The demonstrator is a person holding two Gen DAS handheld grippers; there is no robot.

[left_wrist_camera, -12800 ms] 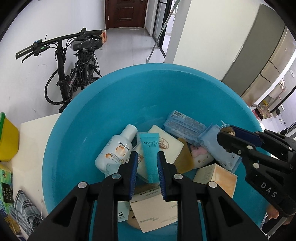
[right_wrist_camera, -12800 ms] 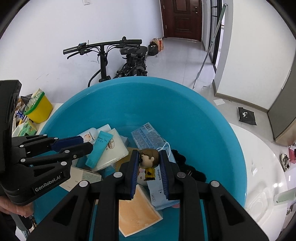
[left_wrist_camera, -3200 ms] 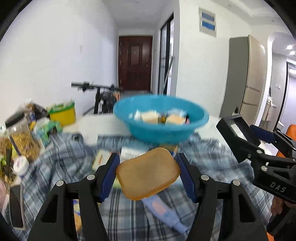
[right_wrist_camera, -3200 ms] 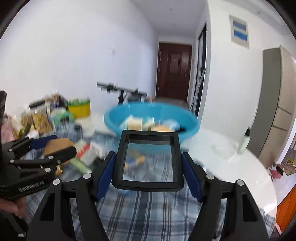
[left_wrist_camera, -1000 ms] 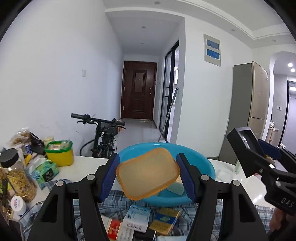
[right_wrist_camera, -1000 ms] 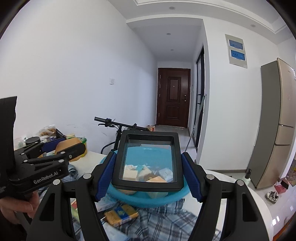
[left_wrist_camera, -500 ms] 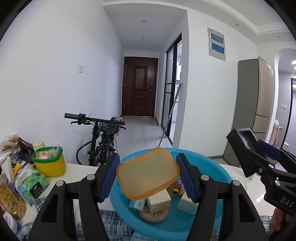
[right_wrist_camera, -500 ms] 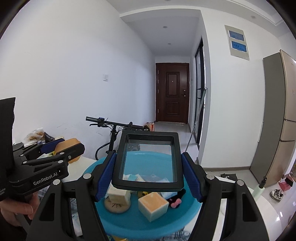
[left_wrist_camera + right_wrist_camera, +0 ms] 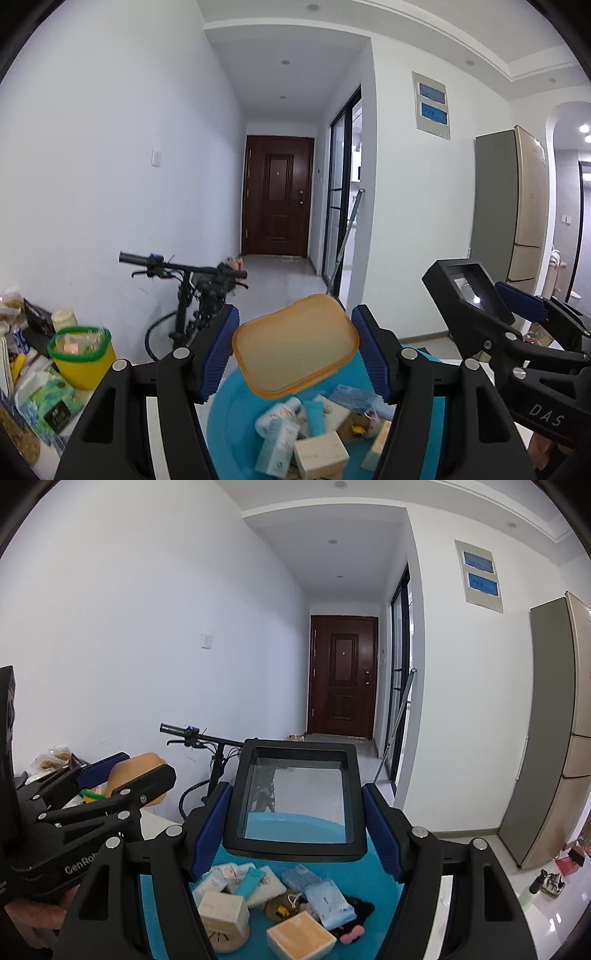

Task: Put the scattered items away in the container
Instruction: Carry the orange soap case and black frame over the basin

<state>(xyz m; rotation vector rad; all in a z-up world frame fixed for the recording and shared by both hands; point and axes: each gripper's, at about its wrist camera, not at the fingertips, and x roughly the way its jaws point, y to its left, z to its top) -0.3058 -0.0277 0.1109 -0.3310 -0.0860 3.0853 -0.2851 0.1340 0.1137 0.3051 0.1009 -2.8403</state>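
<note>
My left gripper [image 9: 295, 350] is shut on a flat translucent orange lid [image 9: 295, 349], held tilted above the blue basin [image 9: 229, 424]. My right gripper [image 9: 295, 823] is shut on a black-framed clear rectangular box [image 9: 295, 801], held over the same basin [image 9: 380, 890]. The basin holds several small items: white boxes, a bottle, blue packets, an orange box and a small toy. In the left wrist view the right gripper with its black box [image 9: 476, 295] shows at the right. The right wrist view shows the left gripper with its orange lid [image 9: 129, 768] at the left.
A yellow tub with a green rim [image 9: 81, 354] and packets [image 9: 40, 402] stand on the white table [image 9: 162, 417] to the left. A bicycle [image 9: 192, 295] leans against the wall behind the table. A fridge [image 9: 509, 229] stands at the right.
Both grippers have moved forward over the basin with their items held; the checked cloth and loose items in front of the basin have dropped out of view, and the basin now fills the bottom of both views.
</note>
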